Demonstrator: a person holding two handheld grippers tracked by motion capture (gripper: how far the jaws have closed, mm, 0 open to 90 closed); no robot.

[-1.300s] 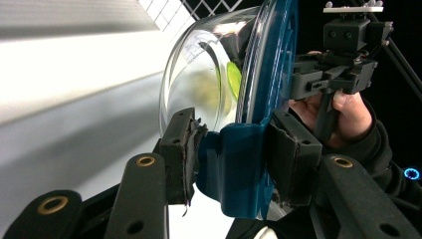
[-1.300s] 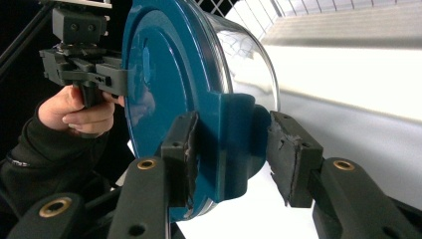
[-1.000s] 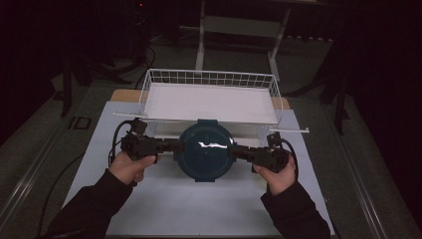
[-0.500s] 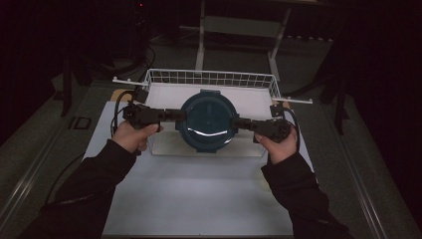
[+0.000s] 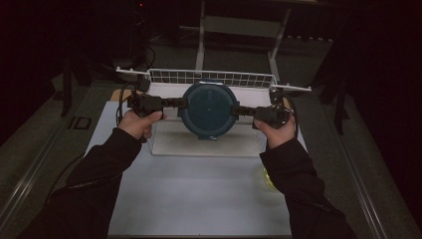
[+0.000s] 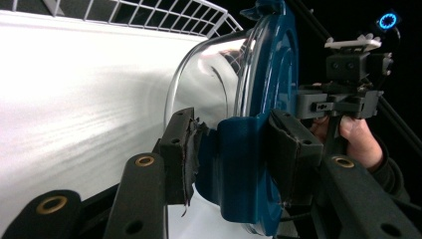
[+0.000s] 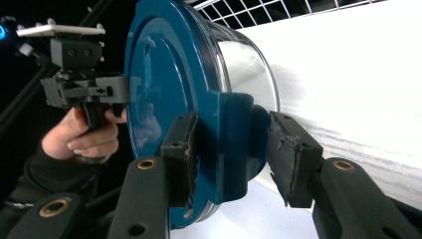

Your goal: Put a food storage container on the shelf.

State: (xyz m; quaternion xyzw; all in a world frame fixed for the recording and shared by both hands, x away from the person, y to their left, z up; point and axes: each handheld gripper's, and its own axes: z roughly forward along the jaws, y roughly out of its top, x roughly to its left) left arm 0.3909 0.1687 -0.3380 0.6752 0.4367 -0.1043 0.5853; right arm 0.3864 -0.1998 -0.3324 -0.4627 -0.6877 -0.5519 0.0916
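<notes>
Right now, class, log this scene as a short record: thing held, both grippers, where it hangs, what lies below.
held thing: glass container with blue lid, lid facing the high camera
left gripper: shut on the lid's side clip
right gripper: shut on the opposite clip
position: lifted over the wire basket
below: white basket floor
nearby: yellow object by the right sleeve, unclear
</notes>
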